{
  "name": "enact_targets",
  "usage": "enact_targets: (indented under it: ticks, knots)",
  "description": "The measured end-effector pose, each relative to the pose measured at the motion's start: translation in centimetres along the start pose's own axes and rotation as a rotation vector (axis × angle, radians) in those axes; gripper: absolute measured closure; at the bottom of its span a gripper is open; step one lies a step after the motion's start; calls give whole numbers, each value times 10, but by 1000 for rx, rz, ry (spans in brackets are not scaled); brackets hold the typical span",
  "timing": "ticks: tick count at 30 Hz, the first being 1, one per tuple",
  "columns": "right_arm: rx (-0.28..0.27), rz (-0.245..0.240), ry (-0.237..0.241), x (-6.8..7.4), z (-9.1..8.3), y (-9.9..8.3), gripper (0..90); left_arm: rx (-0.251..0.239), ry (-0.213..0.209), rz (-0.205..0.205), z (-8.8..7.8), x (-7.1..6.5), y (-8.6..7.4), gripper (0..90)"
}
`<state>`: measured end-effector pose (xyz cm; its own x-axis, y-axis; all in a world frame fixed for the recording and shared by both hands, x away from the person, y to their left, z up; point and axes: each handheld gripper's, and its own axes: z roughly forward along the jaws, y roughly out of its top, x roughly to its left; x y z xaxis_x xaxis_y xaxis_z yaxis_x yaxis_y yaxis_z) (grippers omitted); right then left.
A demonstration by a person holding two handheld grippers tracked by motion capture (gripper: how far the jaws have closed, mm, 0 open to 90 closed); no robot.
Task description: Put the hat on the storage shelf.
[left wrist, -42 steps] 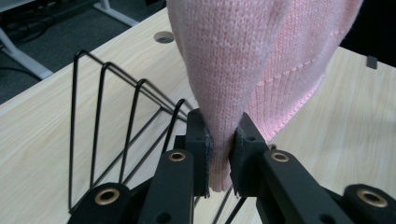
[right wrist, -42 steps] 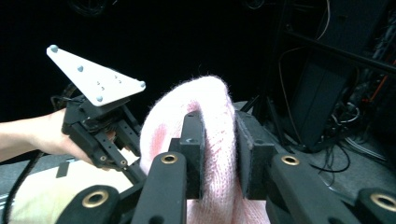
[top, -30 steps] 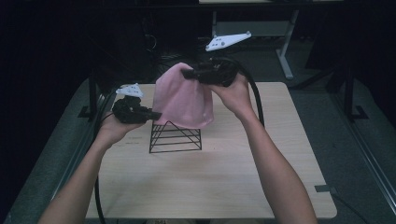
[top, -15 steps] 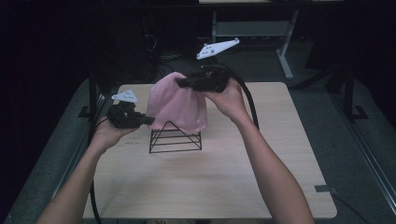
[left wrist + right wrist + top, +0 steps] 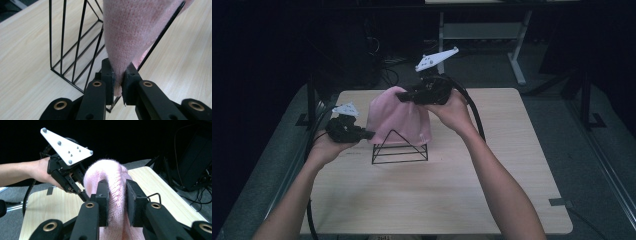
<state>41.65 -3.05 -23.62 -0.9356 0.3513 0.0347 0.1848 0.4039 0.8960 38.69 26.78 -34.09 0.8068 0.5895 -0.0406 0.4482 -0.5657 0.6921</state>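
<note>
Hat [image 5: 398, 117] over wire rack [image 5: 399, 149]

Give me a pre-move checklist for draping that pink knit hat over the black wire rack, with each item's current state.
1. Left gripper has the pink knit hat: ok, jaws shut on its lower edge.
2. Right gripper has the hat: ok, jaws pinch a fold at the top.
3. Hat is over the black wire rack: ok, it hangs above the rack's peak and covers its rear.
4. Rack stands flat on the wooden table: ok, its base looks level.
5. Hat opening is spread wide enough for the peak: cannot tell, the opening is hidden.
6. Knit is free of the wires: cannot tell, a wire runs close beside it.
</note>
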Motion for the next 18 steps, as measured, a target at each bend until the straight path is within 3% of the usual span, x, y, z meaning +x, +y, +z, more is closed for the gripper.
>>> enact_targets:
  ticks: [18]
  knots:
    - [75, 13, 42, -1, 20, -18, 732, 75, 9, -21, 18, 4, -18, 815]
